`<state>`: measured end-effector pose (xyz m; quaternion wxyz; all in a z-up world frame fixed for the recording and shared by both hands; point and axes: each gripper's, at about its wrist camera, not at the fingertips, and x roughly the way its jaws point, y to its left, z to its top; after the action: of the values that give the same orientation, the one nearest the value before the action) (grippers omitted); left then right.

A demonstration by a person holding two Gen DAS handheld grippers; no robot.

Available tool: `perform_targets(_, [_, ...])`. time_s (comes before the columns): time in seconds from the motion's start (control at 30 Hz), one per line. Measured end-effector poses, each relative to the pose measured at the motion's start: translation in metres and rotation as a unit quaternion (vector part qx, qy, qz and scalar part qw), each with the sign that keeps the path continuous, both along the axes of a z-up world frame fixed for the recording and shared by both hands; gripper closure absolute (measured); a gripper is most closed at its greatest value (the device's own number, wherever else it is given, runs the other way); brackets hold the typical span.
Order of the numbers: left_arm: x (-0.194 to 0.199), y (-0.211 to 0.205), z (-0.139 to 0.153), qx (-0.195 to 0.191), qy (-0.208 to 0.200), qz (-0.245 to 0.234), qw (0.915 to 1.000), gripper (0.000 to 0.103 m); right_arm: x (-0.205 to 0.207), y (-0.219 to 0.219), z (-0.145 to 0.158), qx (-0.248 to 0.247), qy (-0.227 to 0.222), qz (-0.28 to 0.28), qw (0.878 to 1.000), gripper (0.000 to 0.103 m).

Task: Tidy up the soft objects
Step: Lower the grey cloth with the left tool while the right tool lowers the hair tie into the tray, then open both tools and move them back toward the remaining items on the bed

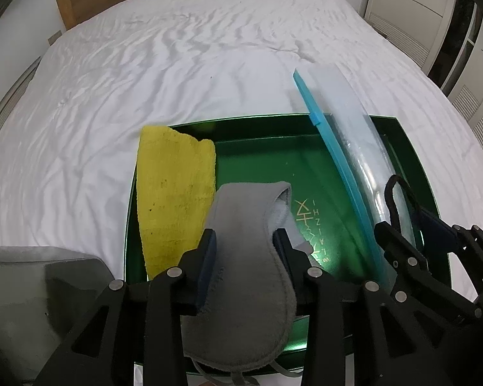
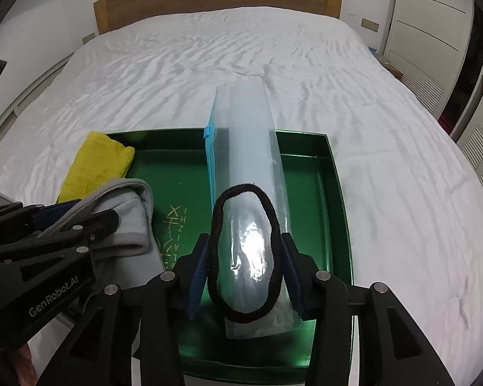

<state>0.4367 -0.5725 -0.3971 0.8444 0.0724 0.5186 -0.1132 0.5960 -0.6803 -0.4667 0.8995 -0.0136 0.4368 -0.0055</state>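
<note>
The left claw [image 1: 244,241] stands partly apart around a grey cloth [image 1: 248,283], seemingly touching it. The right claw [image 2: 244,267] brackets a black-rimmed clear pouch [image 2: 248,257] over the green tray [image 2: 335,193] (gold lettering unreadable). "GenRobot.AI" marks the left claw.

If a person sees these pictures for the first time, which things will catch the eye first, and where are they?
The shiny green tray on the white bed stands out first, with a bright yellow cloth over its left edge. Near the camera, the left tongs have a grey cloth between them. The right tongs have a clear bag with a blue zip strip between them.
</note>
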Motion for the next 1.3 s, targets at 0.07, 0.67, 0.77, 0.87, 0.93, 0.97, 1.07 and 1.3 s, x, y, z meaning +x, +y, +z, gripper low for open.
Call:
perform_targets(0.07, [0.0, 0.0, -0.001, 0.002, 0.0, 0.0, 1.0, 0.071, 0.001, -0.001, 0.0, 0.0, 0.0, 0.0, 1.0, 0.061])
perform_targets(0.67, [-0.003, 0.004, 0.006, -0.012, -0.009, 0.006, 0.9999, 0.071, -0.001, -0.001, 0.013, 0.004, -0.015, 0.008, 1.0, 0.05])
perform_targets(0.77, [-0.002, 0.005, 0.006, -0.016, -0.01, 0.009, 0.9998, 0.071, 0.0, 0.001, 0.014, 0.002, -0.015, 0.006, 1.0, 0.05])
perform_targets(0.87, [-0.003, 0.006, 0.009, -0.019, -0.014, 0.01, 0.9997, 0.071, -0.001, 0.003, 0.016, -0.001, -0.017, 0.007, 1.0, 0.05])
perform_targets(0.93, [-0.004, 0.007, 0.01, -0.022, -0.014, 0.011, 0.9996, 0.071, -0.002, 0.005, 0.019, -0.007, -0.019, 0.007, 1.0, 0.05])
perform_targets(0.97, [-0.004, 0.008, 0.011, -0.024, -0.015, 0.013, 0.9995, 0.071, -0.003, 0.005, 0.02, -0.009, -0.02, 0.007, 1.0, 0.05])
perform_targets(1.07, [-0.006, 0.008, 0.016, -0.027, -0.021, 0.014, 0.9993, 0.071, -0.007, 0.005, 0.026, -0.016, -0.027, 0.004, 1.0, 0.05])
perform_targets(1.3, [-0.03, 0.013, 0.038, -0.05, -0.035, 0.007, 0.9981, 0.071, -0.036, 0.004, 0.051, -0.031, -0.047, -0.006, 0.998, 0.05])
